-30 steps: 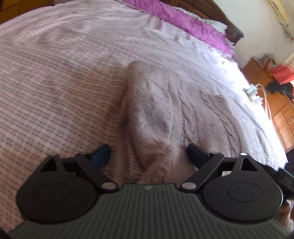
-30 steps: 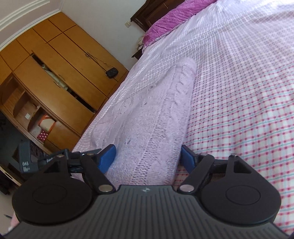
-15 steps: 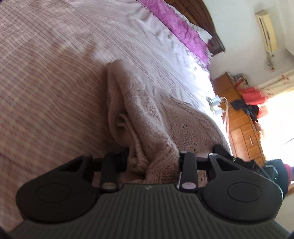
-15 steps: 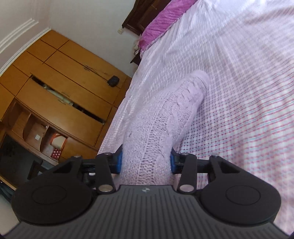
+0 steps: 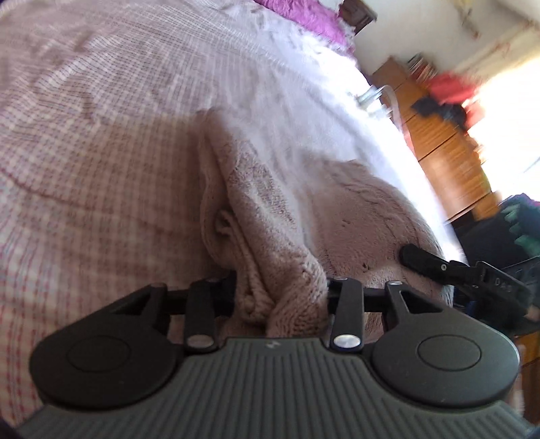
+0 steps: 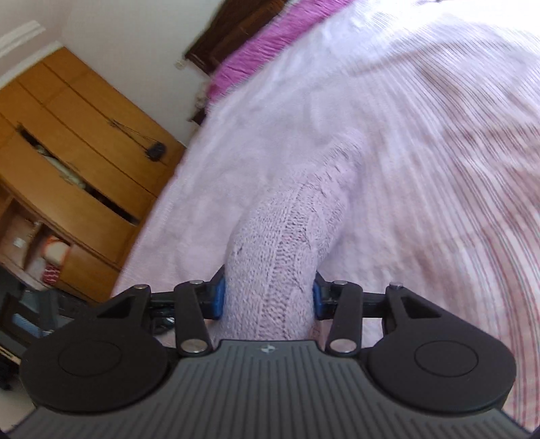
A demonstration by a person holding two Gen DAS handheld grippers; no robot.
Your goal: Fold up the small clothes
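One pale pink cable-knit sweater (image 5: 270, 209), gathered at its near edge and lying on the bed, held at two places. Left gripper (image 5: 280, 297): both fingers clenched on a bunched fold of the knit, which fills the gap between them. Right gripper (image 6: 266, 297): blue-padded fingers (image 6: 218, 297) pressed in on either side of a rolled part of the same sweater (image 6: 287, 236), grasping it; the knit rises from the jaws and curves away onto the bed. In the left view the tip of the other gripper (image 5: 438, 266) shows at the right, against the sweater's far side. One checked pink-and-white bedsheet (image 5: 101, 135) under everything, wrinkled, spreading away on all sides. Beyond it, one purple blanket (image 6: 270, 47) along the head of the bed, with one dark wooden headboard (image 6: 236, 23) behind. To one side, a wooden wardrobe (image 6: 84, 145) with one door ajar and a small dark object (image 6: 156, 148) hanging on a cord; open shelves below hold items too blurred to name. On the other side, a wooden dresser (image 5: 449, 162) with red cloth (image 5: 449, 87) and dark cloth on top, blurred.
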